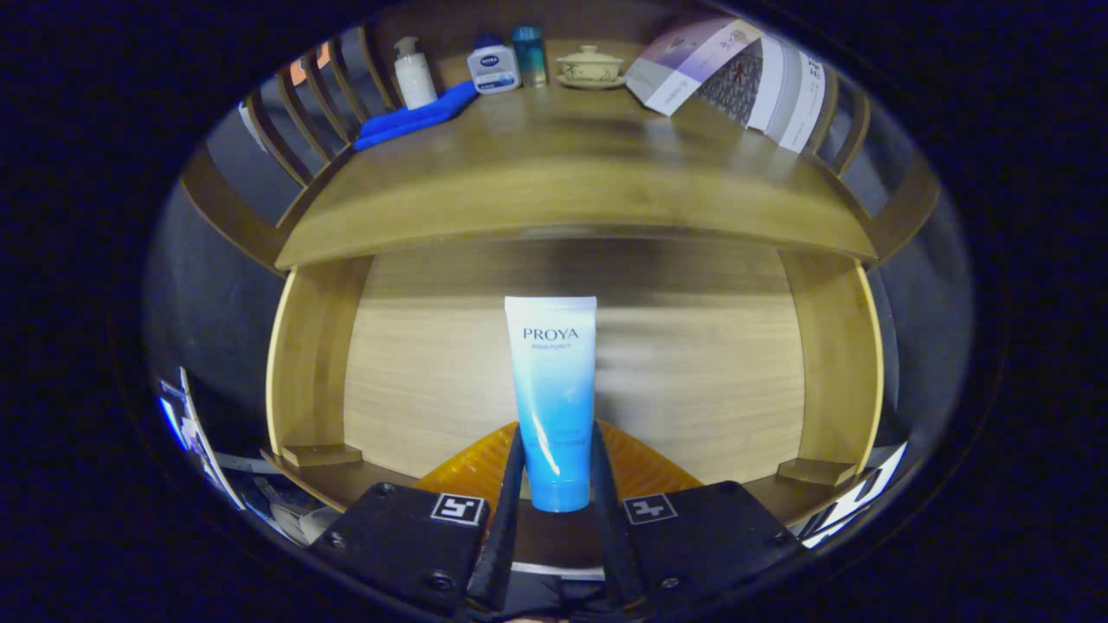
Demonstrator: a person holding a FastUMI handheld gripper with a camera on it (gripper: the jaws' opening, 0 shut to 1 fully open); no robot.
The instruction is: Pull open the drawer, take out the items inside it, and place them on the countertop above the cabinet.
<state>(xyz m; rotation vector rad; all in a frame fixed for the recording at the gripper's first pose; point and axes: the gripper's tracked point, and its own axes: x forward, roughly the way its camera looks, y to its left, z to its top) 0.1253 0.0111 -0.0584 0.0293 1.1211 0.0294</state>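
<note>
A white-to-blue tube stands upright between my fingers, cap end down. My gripper is shut on the tube's lower blue part, one finger pressing each side. Behind and below the tube lies the open drawer, its pale wooden floor and side walls in view. An orange ribbed item lies in the drawer just behind my fingers, partly hidden by them and by the tube. The wooden countertop stretches above the drawer, beyond the tube's top.
At the countertop's back stand a white pump bottle, a white-and-blue jar, a teal bottle and a lidded ceramic cup. A blue cloth lies at the back left, open booklets at the back right. Wooden rails flank both sides.
</note>
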